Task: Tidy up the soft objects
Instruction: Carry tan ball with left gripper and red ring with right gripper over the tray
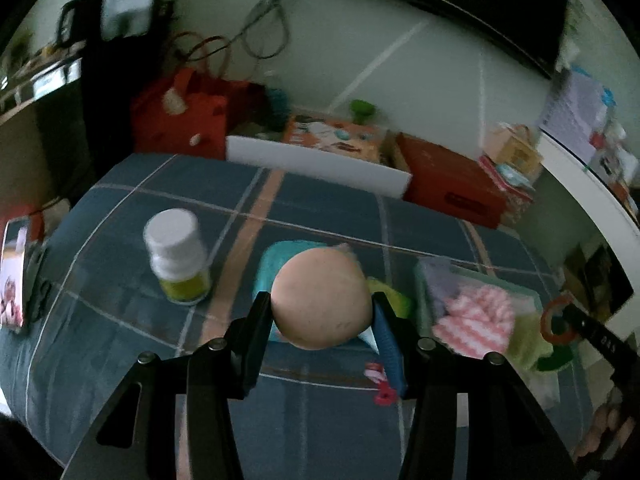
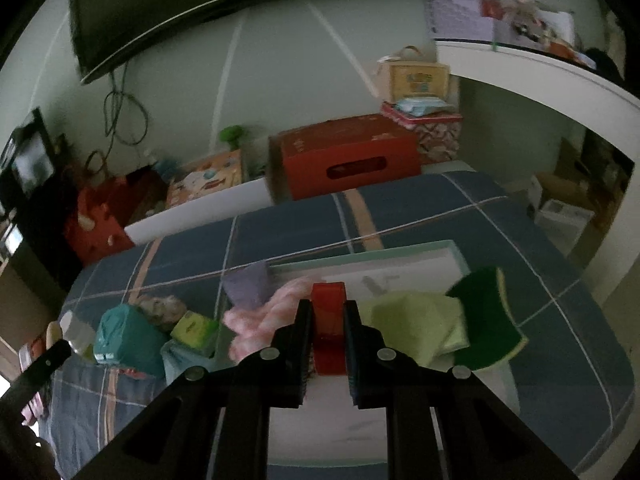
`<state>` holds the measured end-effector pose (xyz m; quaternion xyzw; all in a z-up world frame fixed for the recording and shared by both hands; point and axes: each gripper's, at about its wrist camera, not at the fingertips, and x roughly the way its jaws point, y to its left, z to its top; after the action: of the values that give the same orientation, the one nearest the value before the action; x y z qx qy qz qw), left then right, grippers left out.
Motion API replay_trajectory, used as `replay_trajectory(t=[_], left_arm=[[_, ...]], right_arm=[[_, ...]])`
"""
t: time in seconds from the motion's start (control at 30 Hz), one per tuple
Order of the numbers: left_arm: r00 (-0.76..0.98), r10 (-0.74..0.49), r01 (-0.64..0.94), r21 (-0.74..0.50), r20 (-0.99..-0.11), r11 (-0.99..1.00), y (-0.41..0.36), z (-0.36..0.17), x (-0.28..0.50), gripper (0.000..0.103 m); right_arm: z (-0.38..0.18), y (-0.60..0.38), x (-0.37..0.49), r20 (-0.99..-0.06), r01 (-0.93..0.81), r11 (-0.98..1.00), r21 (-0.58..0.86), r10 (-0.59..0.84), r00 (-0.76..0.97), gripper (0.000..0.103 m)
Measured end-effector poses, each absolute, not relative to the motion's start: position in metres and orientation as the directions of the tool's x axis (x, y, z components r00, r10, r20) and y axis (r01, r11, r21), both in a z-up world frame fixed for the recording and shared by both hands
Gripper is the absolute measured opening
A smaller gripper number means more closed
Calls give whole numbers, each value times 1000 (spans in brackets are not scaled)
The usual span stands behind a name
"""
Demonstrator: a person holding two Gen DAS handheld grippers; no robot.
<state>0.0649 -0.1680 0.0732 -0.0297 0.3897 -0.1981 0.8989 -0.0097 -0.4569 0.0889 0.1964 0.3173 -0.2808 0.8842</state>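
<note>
The left gripper (image 1: pixel 322 322) fingers clamp a round peach foam ball (image 1: pixel 320 298); the white shallow tray (image 1: pixel 528 300) lies at three o'clock. The right gripper (image 2: pixel 328 344) fingers pinch a red ring (image 2: pixel 329 328).

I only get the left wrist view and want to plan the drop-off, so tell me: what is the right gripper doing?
Observer: The right gripper is shut on a red ring-shaped piece, seen edge-on.
Operator: What is under it?
Observer: A shallow white tray with a pale green rim, lying on the plaid bedspread.
Operator: Is there a sponge?
Observer: Yes, a dark green sponge sits tilted at the tray's right side, partly over a light green cloth.
</note>
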Motion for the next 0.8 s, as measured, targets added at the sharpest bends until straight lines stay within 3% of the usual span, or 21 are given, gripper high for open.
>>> replay_trajectory(t=[0.43, 0.8], left_arm=[[399, -508, 624, -180, -764, 761, -290, 46, 22, 51], [302, -432, 628, -164, -850, 761, -324, -5, 27, 52]], right_arm=[[60, -501, -31, -746, 710, 674, 205, -362, 559, 16], [32, -504, -22, -813, 700, 688, 193, -287, 506, 17]])
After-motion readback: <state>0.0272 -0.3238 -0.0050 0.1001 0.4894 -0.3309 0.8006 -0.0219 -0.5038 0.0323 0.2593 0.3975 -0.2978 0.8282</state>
